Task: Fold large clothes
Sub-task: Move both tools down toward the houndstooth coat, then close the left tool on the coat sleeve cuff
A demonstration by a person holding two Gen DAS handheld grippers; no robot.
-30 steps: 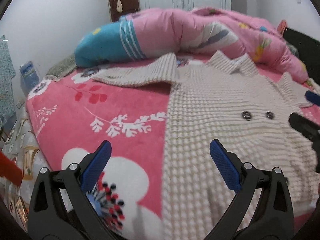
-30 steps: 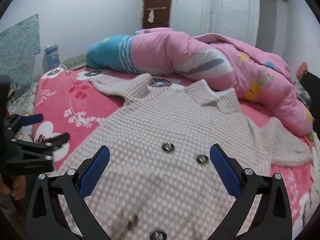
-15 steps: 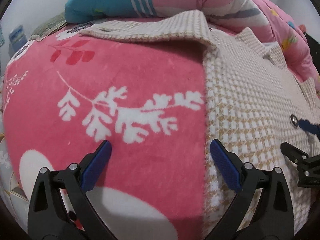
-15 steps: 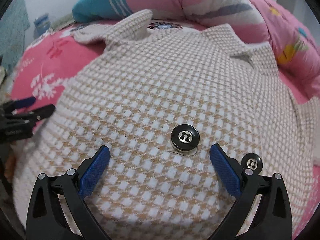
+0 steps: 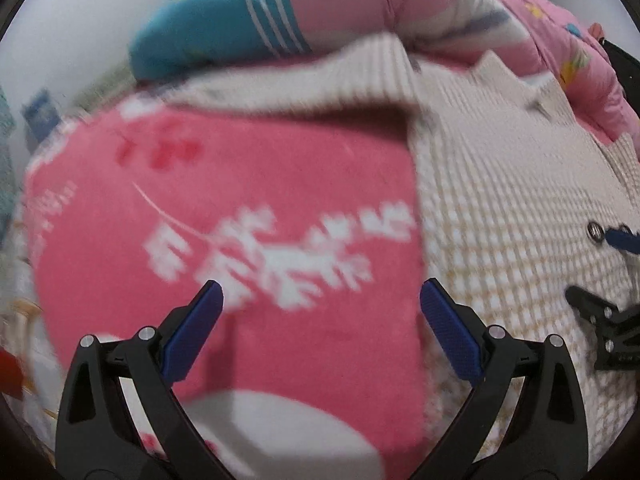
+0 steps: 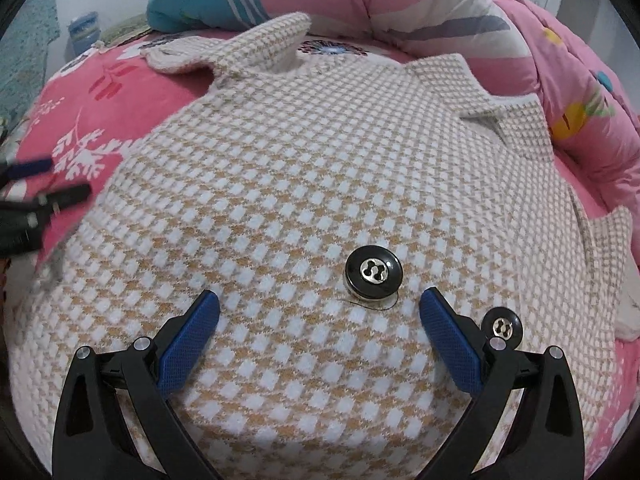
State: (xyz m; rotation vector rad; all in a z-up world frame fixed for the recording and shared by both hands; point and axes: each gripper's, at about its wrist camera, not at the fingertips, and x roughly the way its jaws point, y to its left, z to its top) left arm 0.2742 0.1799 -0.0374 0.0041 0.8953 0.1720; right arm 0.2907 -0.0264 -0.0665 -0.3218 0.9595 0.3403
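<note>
The left gripper (image 5: 320,304) is held wide apart and empty over the pink bedspread (image 5: 256,184), with the edge of the checked knit garment (image 6: 304,184) lying just beside its right finger. The right gripper (image 6: 318,312) is likewise spread wide over the garment's front, a black button (image 6: 374,271) being seen just beyond its fingertips.
</note>
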